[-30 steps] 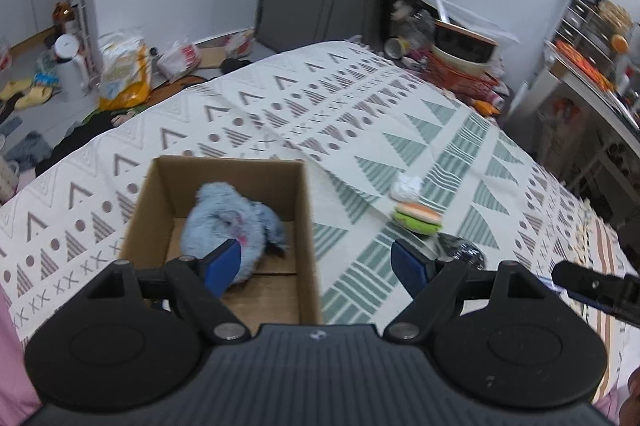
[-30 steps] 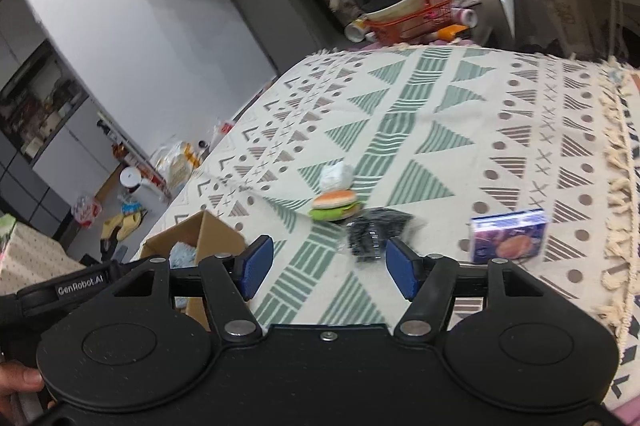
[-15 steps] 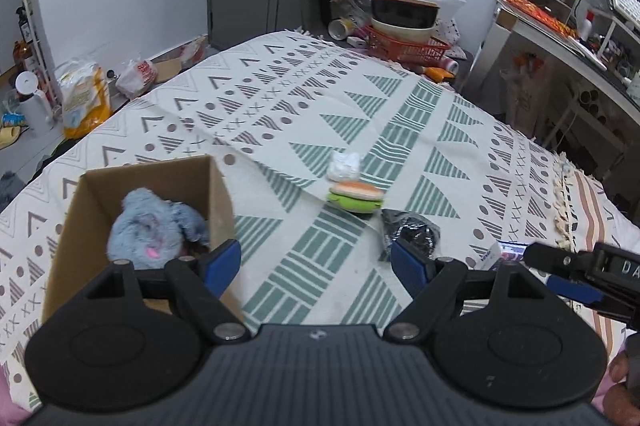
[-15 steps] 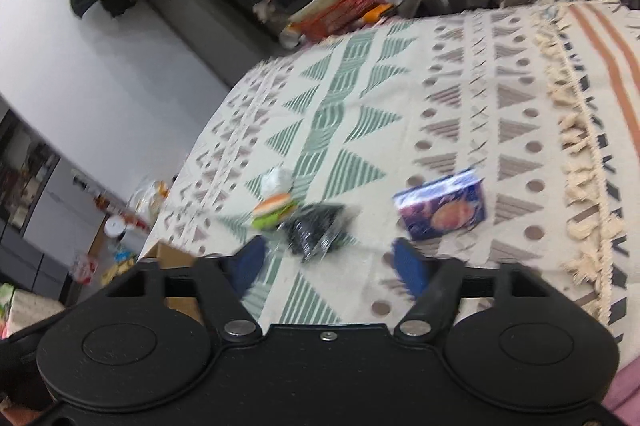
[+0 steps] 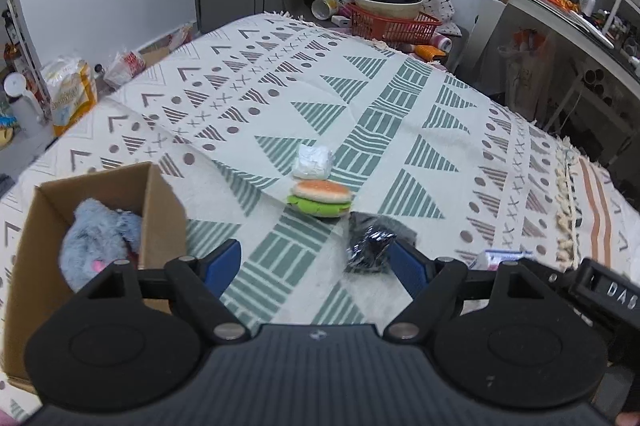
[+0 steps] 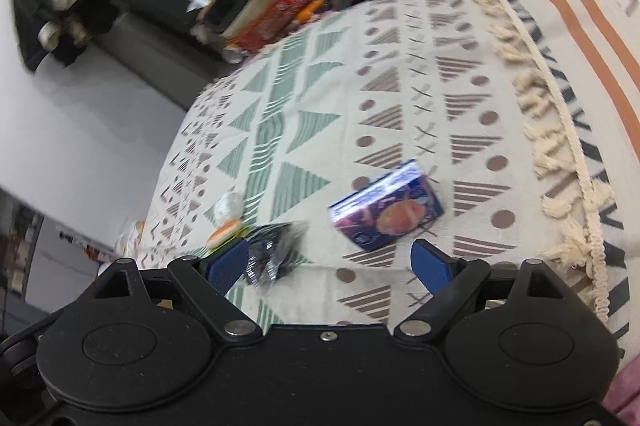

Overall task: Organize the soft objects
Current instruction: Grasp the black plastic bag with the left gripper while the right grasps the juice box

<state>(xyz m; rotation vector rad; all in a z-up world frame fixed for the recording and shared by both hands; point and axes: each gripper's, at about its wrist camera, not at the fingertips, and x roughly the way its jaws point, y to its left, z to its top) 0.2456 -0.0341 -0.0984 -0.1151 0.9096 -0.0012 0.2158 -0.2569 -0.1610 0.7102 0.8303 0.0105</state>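
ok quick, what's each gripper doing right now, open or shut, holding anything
Left gripper: open, holding nothing, above the blanket.
Right gripper: open, holding nothing, the purple packet just ahead of it.

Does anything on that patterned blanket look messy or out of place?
Mostly tidy. Only the grey plush sits in the cardboard box; the burger toy, white wad, crinkled black packet and purple box lie loose on the blanket.
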